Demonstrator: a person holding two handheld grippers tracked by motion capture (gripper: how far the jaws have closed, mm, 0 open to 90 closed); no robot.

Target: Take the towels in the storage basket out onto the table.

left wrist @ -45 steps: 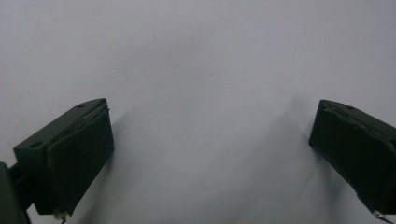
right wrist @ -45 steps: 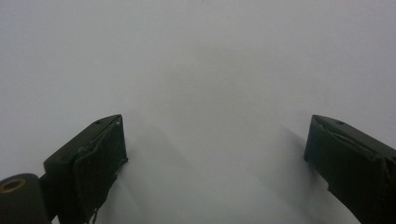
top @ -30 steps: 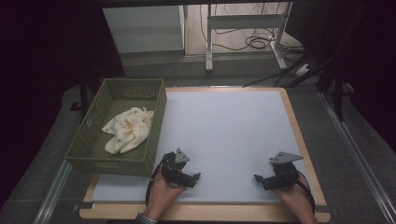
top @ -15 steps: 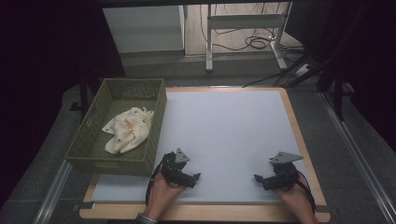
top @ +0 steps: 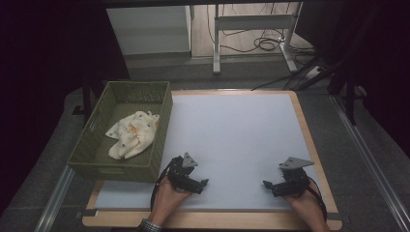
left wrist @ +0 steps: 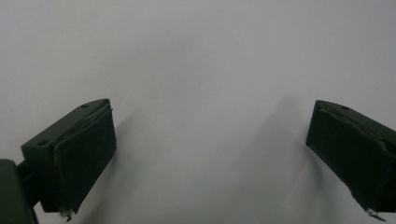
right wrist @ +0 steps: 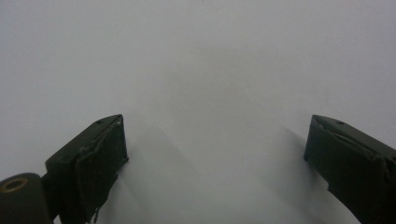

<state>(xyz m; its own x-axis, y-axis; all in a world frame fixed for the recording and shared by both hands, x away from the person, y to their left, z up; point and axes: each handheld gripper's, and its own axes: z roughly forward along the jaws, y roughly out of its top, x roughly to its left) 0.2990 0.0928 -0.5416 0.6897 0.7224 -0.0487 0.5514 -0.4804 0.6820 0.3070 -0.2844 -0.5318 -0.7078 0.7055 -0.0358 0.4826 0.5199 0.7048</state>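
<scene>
We see a white tabletop (top: pixel 232 140) with a wooden rim, bare across its middle. A green basket (top: pixel 96 162) sits at its left edge, and in it lies a crumpled cloth (top: pixel 131 134), pale with small orange marks; what the marks are we cannot make out. Beyond the far edge the floor carries a metal frame (top: pixel 251 29) and a tangle of cables (top: pixel 263 44), and a pale panel (top: pixel 150 29) stands to their left. The room on either side is dark.

Near the front edge, the left tongs (top: pixel 200 183) lie low over the white surface just right of the basket, held in a hand (top: pixel 167 200). The right tongs (top: pixel 267 185) sit well apart from them, toward the right rim, in the other hand (top: pixel 307 203). Both point inward, toward each other.

In the left gripper view the left tongs (left wrist: pixel 210 154) stand wide apart, with plain white surface between the pads. The right gripper view shows the right tongs (right wrist: pixel 217 163) likewise spread, gripping nothing. Both pads' outer ends are cut off by the frame. The forearms are cropped at the bottom, and the basket's near wall probably hides a corner of the cloth.
</scene>
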